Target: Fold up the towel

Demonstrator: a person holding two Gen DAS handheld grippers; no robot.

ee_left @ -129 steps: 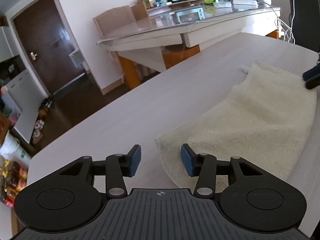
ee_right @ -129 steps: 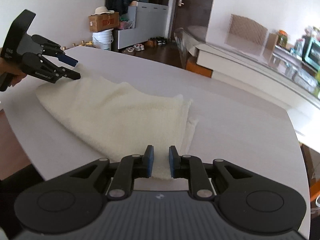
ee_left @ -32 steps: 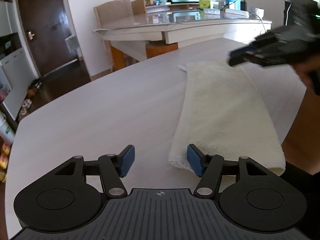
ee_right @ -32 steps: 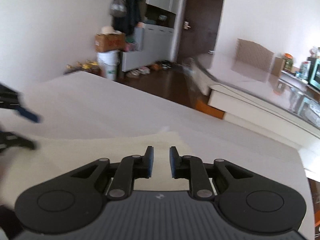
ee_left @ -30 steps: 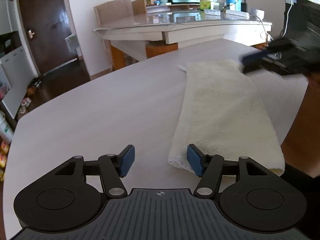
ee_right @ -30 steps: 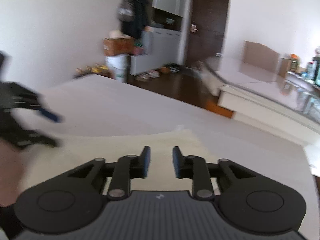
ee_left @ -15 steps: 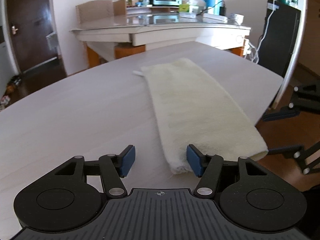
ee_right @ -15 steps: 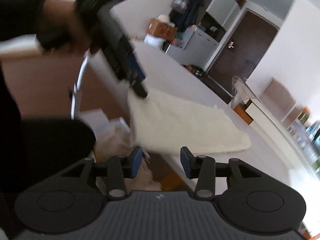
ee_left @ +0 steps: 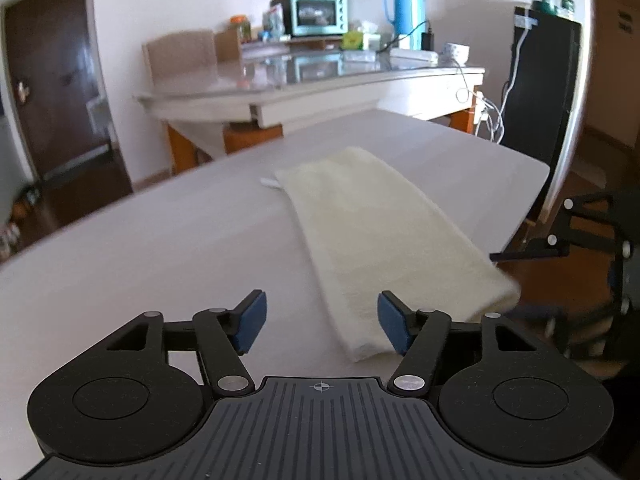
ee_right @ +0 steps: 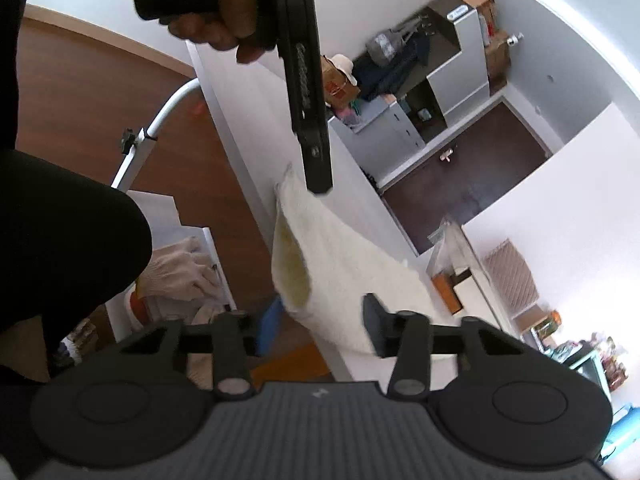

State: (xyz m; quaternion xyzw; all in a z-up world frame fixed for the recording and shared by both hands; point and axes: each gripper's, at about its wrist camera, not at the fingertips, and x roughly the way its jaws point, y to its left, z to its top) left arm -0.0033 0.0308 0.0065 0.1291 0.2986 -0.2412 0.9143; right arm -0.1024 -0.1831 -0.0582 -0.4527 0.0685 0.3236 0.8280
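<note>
Cream terry towel [ee_left: 384, 240], fluffy, folded into long narrow strip, flat on smooth white table [ee_left: 160, 248], near corner overhanging edge. Left gripper [ee_left: 320, 320]: jaws wide, just been opening; blue pads [ee_left: 250, 320] either side of towel's near end, right pad just beside it, gripping nothing. Right gripper [ee_right: 320, 322]: rolled sideways, jaws apart though just been closing; overhanging corner between them, not pinched.
</note>
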